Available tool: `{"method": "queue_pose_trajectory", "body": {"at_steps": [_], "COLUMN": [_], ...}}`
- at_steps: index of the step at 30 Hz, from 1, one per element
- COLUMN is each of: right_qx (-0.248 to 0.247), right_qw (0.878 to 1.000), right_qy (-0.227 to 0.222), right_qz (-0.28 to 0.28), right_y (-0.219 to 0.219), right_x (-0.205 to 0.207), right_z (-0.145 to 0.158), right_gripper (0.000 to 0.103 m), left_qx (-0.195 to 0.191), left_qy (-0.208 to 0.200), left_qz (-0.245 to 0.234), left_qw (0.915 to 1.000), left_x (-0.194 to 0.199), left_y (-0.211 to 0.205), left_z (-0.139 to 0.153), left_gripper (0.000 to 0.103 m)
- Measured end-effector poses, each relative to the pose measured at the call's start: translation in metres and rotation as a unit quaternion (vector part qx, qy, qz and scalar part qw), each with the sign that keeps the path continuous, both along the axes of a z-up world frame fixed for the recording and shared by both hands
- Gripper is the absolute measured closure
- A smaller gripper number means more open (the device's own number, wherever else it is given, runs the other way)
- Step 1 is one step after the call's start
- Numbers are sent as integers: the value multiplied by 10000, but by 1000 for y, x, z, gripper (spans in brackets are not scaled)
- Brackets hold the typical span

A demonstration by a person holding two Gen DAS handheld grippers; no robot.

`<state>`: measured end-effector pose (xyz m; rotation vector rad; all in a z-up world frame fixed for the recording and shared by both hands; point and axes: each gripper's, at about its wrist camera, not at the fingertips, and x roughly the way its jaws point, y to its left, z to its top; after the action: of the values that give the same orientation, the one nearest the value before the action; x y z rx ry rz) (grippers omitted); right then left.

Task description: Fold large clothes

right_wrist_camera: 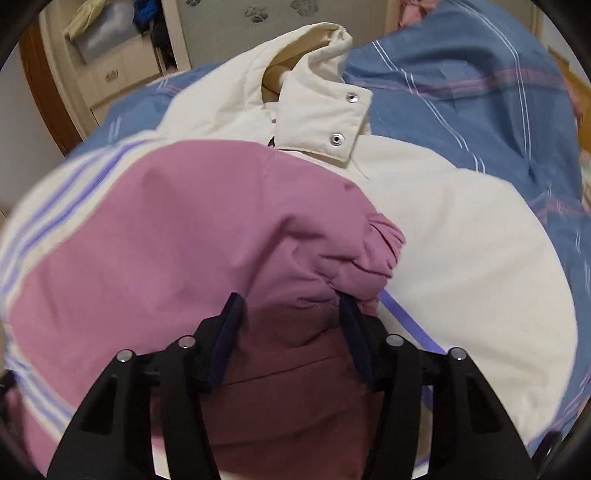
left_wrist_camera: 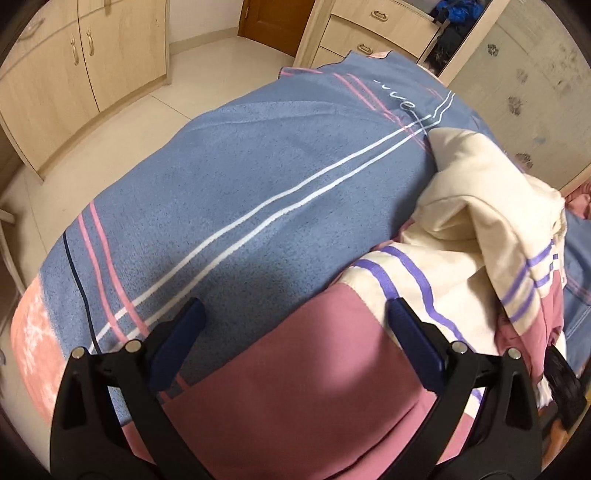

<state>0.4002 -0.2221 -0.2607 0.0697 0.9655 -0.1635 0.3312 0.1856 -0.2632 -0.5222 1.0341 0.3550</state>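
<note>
A padded jacket, pink and cream with purple stripes, lies on the bed [left_wrist_camera: 280,387] [right_wrist_camera: 147,240]. Its cream collar [right_wrist_camera: 325,110] with two metal snaps points away in the right wrist view. A pink sleeve with a gathered cuff [right_wrist_camera: 373,251] is folded across the body. My left gripper [left_wrist_camera: 295,314] is open, its fingers wide apart just above the jacket's pink panel. My right gripper [right_wrist_camera: 291,306] is open above the pink sleeve, right fingertip next to the cuff. Neither holds fabric.
The bed is covered by a blue blanket [left_wrist_camera: 240,177] with white and pink stripes. Pale wooden cabinets [left_wrist_camera: 74,74] and a drawer unit [left_wrist_camera: 369,29] stand beyond a tiled floor [left_wrist_camera: 110,147]. A wardrobe panel with paw prints [left_wrist_camera: 517,103] is at the right.
</note>
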Motion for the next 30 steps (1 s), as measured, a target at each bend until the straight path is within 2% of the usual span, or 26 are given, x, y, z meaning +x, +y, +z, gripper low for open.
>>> {"method": "queue_pose_trajectory", "body": {"at_steps": [2, 4, 6, 8, 9, 12, 13, 15, 16, 18, 19, 20, 21, 23, 28, 30], "right_qx": [-306, -62, 239, -23, -224, -140, -153, -227, -90, 356, 498, 593, 734, 899, 1326, 1568], "right_qw": [9995, 9999, 9974, 9945, 9945, 9941, 9931, 9889, 9863, 9846, 9857, 9863, 9863, 9889, 9910, 9872], "right_qy": [-57, -156, -656, -965, -850, 173, 313, 251, 174, -179, -390, -558, -770, -761, -167, -43], "right_qz": [65, 39, 156, 412, 575, 1065, 1121, 1448, 1636, 1705, 1561, 1436, 1259, 903, -25, -297], "right_y": [12, 7, 10, 21, 32, 46, 46, 47, 45, 33, 24, 17, 7, -8, -58, -69], "right_x": [-2, -14, -36, -49, -48, -30, -27, -30, -32, -31, -25, -17, -3, 38, 158, 185], "right_z": [6, 20, 41, 60, 59, 18, 8, 26, 42, 76, 93, 104, 115, 121, 81, 69], "right_gripper": [44, 44, 44, 44, 44, 44, 44, 44, 44, 29, 11, 1, 1, 1, 1, 1], "left_qx": [24, -116, -315, -353, -346, -314, -247, -62, 13, 17, -49, -148, -235, -328, -494, -664], "left_qy": [-97, -369, -824, -1226, -1290, -1093, -980, -873, -861, -931, -962, -978, -990, -1020, -1161, -1219], "left_qz": [-11, -85, -204, -375, -508, -942, -1006, -1034, -1046, -1057, -1047, -1042, -1060, -1163, -1493, -1635], "left_qw": [9999, 9992, 9959, 9911, 9897, 9890, 9898, 9908, 9908, 9900, 9898, 9896, 9891, 9874, 9807, 9767], "left_x": [-1, -5, -10, -15, -14, -6, -4, -5, -5, -6, -6, -6, -5, -1, 6, 9], "left_y": [-2, -4, -6, -15, -21, -40, -45, -50, -52, -53, -54, -54, -56, -63, -82, -89], "left_z": [3, 9, 21, 32, 34, 28, 25, 24, 24, 27, 27, 25, 24, 24, 26, 25], "left_gripper": [2, 2, 2, 2, 2, 2, 2, 2, 2, 2, 2, 2, 2, 2, 2, 2]}}
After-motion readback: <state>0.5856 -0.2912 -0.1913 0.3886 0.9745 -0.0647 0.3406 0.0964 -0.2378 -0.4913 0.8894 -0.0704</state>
